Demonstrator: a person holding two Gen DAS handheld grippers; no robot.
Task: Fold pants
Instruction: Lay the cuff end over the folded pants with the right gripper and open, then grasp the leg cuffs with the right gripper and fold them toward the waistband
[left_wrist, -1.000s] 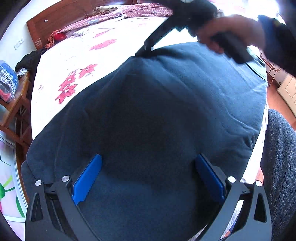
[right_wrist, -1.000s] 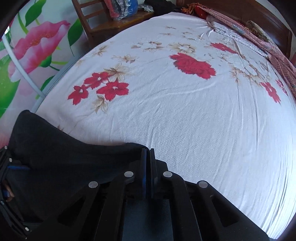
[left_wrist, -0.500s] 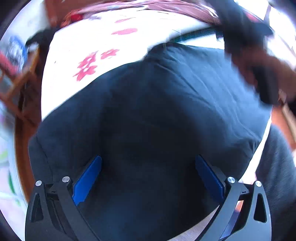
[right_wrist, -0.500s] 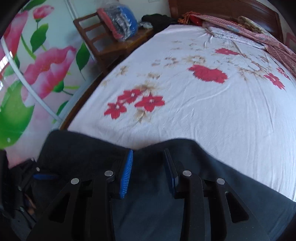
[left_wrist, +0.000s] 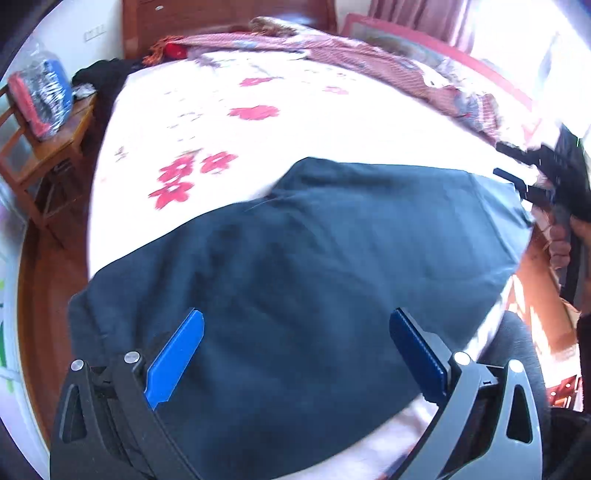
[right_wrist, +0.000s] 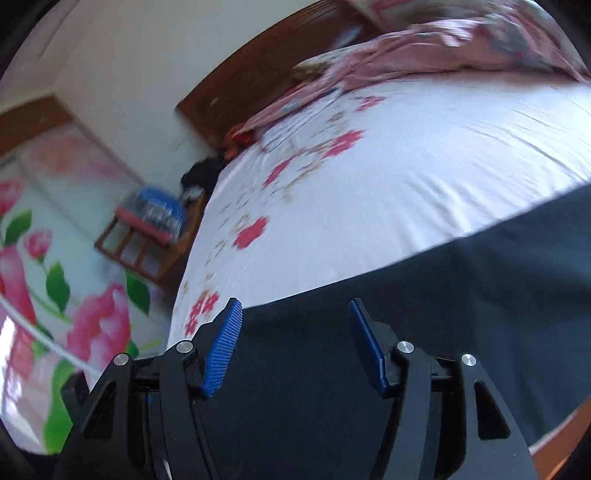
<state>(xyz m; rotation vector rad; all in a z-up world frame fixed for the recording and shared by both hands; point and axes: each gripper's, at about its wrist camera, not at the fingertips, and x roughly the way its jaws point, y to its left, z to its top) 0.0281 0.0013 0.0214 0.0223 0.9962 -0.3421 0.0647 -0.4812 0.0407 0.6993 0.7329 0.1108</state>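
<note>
While the dark navy pants (left_wrist: 314, 266) lay spread flat across the near part of the bed (left_wrist: 258, 110), the left gripper (left_wrist: 295, 354) was held wide open above them, nothing being gripped between its blue ribbed pads (left_wrist: 175, 354). The right gripper (right_wrist: 295, 347) was likewise seen spread apart over the same soft, matte cloth (right_wrist: 406, 332), empty. Whether either one's fingertips touched the fabric could not be told. A folded edge was shown along the far side of the garment. The white sheet beneath was printed with red flowers (left_wrist: 255, 112) and lightly creased. A pink patterned blanket (left_wrist: 332, 48) was bunched by the wooden headboard (left_wrist: 221, 14), and a wooden chair (left_wrist: 48, 147) was set beside the bed.
</note>
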